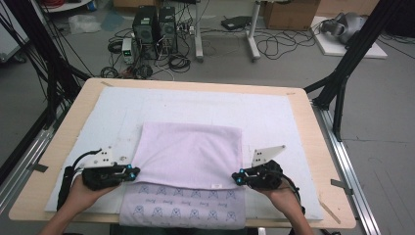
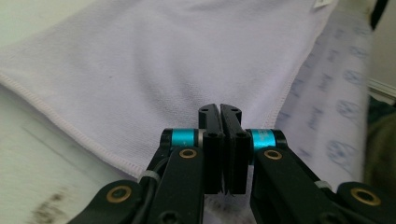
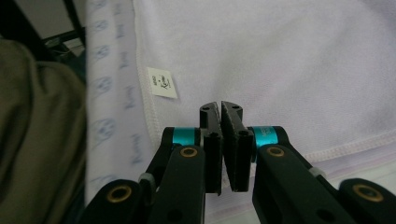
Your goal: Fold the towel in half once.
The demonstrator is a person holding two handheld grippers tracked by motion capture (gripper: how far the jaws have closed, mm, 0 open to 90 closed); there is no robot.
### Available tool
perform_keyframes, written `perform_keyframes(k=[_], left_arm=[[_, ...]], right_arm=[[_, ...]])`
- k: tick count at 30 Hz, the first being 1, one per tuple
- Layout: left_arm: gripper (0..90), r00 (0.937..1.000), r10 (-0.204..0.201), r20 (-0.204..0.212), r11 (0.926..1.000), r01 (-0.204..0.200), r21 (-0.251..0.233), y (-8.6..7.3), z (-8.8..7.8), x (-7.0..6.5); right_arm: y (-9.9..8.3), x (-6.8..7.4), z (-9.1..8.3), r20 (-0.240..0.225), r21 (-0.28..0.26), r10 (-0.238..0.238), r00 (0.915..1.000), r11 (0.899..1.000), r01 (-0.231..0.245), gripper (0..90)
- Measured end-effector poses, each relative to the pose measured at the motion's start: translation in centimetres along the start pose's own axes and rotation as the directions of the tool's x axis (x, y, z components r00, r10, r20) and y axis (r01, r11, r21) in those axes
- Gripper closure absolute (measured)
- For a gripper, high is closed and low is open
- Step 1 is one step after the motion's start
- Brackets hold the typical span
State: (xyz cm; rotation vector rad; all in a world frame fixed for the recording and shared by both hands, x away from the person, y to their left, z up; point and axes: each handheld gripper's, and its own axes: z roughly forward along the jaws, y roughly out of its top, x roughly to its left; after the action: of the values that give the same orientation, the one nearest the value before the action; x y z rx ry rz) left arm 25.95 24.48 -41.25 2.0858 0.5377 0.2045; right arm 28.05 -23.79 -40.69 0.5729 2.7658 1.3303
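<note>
Gripping one towel (image 1: 188, 154), two hand-held grippers.

Two hand-held grippers, left gripper (image 1: 131, 171) and right gripper (image 1: 237, 177): black bodies and jaws, cyan collars, brass-coloured pivot screws, white cable ties, black trailing cables, a grey three-cornered plate with small holes on top of each.

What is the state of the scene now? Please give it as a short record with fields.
work: folding a lilac towel
towel: folded over, printed layer showing at the near edge
label: small white tag by the hem
left gripper: jaws shut at the towel's left edge
right gripper: jaws shut at the towel's right edge
surface: white mat on wooden table
</note>
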Motion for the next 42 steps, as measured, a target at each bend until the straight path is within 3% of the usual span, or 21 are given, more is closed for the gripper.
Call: perform_keyframes(k=[3, 5, 9, 13, 14, 16, 20, 23, 26, 28, 33, 34, 37, 38, 39, 40, 42], left_arm=[[81.7, 0.9999, 0.007, -0.009, 0.9998, -0.007, 0.021, -0.3, 0.2, -0.2], [72.9, 0.9996, -0.006, -0.027, 0.9999, 0.006, 0.014, 0.0, 0.4, 0.4], [65.1, 0.9974, -0.029, -0.067, 0.9995, 0.027, -0.016, 1.3, 0.9, 2.4], [60.1, 0.9901, -0.067, -0.123, 0.9976, 0.065, -0.022, 2.5, 2.1, 5.0], [59.9, 0.9874, -0.064, -0.145, 0.9979, 0.062, -0.016, 2.7, 2.4, 5.6], [59.6, 0.982, -0.107, -0.156, 0.9942, 0.103, -0.03, 3.1, 3.0, 7.0], [60.2, 0.9657, -0.122, -0.229, 0.9926, 0.118, -0.027, 3.8, 4.1, 9.4], [62.9, 0.9582, -0.147, -0.246, 0.989, 0.146, -0.024, 4.4, 4.7, 11.5], [62.1, 0.9494, -0.183, -0.256, 0.9821, 0.188, -0.002, 4.8, 5.4, 13.8], [58.2, 0.9377, -0.231, -0.26, 0.9715, 0.237, -0.008, 4.6, 6.0, 14.9], [46.9, 0.9192, -0.269, -0.287, 0.9589, 0.284, 0.008, 3.6, 7.3, 16.2], [46.1, 0.9181, -0.273, -0.287, 0.9566, 0.291, 0.019, 3.5, 7.7, 16.3], [49.6, 0.9238, -0.263, -0.279, 0.9547, 0.291, 0.064, 3.0, 8.4, 16.4], [51.8, 0.9241, -0.252, -0.287, 0.9581, 0.28, 0.06, 3.0, 8.6, 16.3], [56.3, 0.9279, -0.25, -0.277, 0.9597, 0.275, 0.057, 3.0, 8.6, 16.3], [66.5, 0.9349, -0.25, -0.252, 0.9605, 0.272, 0.057, 3.0, 8.6, 16.3], [74.1, 0.9409, -0.233, -0.246, 0.9649, 0.255, 0.063, 3.2, 8.8, 16.0]], right_arm=[[-0.4, 0.2, -0.3, -0.023, -0.01, 0.014, 0.9996, 1.0, -0.014, 77.3], [-0.2, -0.5, -0.4, -0.004, -0.027, 0.037, 0.9993, 0.999, -0.037, 70.0], [0.8, -2.6, 0.0, 0.057, -0.031, 0.063, 0.9964, 0.998, -0.061, 62.3], [1.7, -5.2, 0.6, 0.113, -0.038, 0.093, 0.9893, 0.995, -0.089, 54.9], [1.9, -5.9, 0.8, 0.128, -0.047, 0.104, 0.9863, 0.994, -0.099, 52.7], [2.3, -7.2, 1.2, 0.142, -0.044, 0.117, 0.9829, 0.993, -0.112, 50.9], [3.3, -9.9, 1.7, 0.182, -0.024, 0.139, 0.9733, 0.99, -0.137, 47.4], [4.1, -11.7, 1.8, 0.216, -0.018, 0.148, 0.9651, 0.989, -0.148, 43.2], [4.8, -13.4, 1.9, 0.241, -0.001, 0.166, 0.9562, 0.985, -0.171, 40.9], [4.9, -14.3, 2.1, 0.256, -0.002, 0.171, 0.9514, 0.984, -0.176, 39.7], [3.8, -15.8, 3.3, 0.274, 0.03, 0.205, 0.9396, 0.975, -0.222, 37.0], [3.4, -16.1, 3.6, 0.267, 0.037, 0.215, 0.9394, 0.972, -0.232, 37.0], [2.9, -16.5, 4.1, 0.265, 0.062, 0.236, 0.9349, 0.963, -0.261, 39.4], [2.7, -16.5, 4.3, 0.26, 0.057, 0.238, 0.9357, 0.964, -0.261, 40.6], [2.6, -16.4, 4.5, 0.269, 0.046, 0.235, 0.9338, 0.965, -0.257, 44.1], [2.4, -16.4, 4.5, 0.267, 0.029, 0.236, 0.9344, 0.967, -0.252, 52.6], [2.2, -16.4, 4.5, 0.258, 0.006, 0.247, 0.934, 0.966, -0.257, 67.8]])
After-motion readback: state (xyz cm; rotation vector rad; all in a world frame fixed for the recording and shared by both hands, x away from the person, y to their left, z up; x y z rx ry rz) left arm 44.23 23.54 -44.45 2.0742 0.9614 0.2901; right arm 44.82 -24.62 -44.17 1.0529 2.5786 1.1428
